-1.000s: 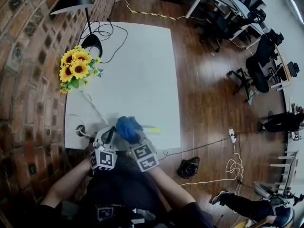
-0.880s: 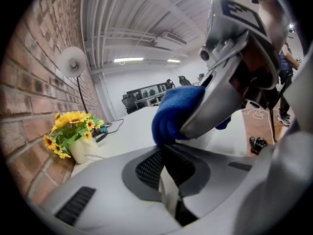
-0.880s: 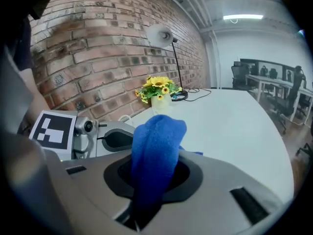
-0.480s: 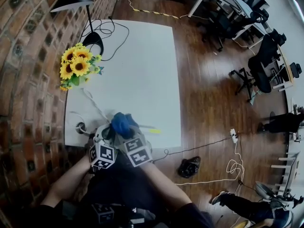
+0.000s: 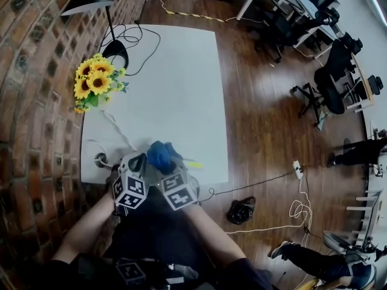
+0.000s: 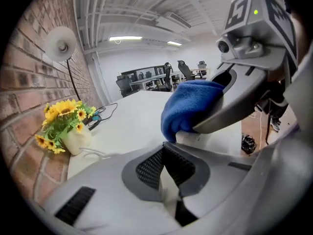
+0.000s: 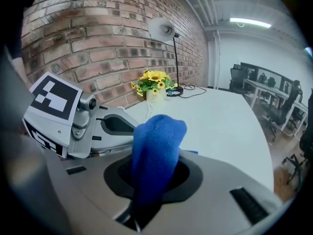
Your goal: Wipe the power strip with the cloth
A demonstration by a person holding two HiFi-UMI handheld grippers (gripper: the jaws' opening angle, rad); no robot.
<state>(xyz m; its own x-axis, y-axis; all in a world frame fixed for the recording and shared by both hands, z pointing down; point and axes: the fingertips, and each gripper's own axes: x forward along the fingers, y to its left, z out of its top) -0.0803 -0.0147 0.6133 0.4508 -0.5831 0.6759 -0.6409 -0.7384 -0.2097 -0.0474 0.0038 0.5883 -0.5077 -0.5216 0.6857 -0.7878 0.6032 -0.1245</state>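
My right gripper [image 7: 151, 185] is shut on a blue cloth [image 7: 156, 151], which bulges out of its jaws. In the head view the cloth [image 5: 162, 154] rests on a white power strip [image 5: 191, 164] with a yellow end, near the table's front edge. The left gripper view shows the cloth [image 6: 190, 106] lying on the strip's white body [image 6: 205, 137]. My left gripper [image 6: 168, 175] is shut right beside it, with only a pale sliver between its jaws; what that sliver is I cannot tell. Both grippers [image 5: 138, 162] [image 5: 170, 165] sit close together.
A vase of sunflowers [image 5: 91, 86] and a black lamp [image 5: 112, 41] with dark cables stand along the brick wall side of the white table [image 5: 175, 89]. A white cable [image 5: 118, 132] runs toward the grippers. The floor drops off at right, with an office beyond.
Both grippers have tilted a little at the near table edge. The cloth shifted slightly left, then back right, staying on the strip in the right jaws.
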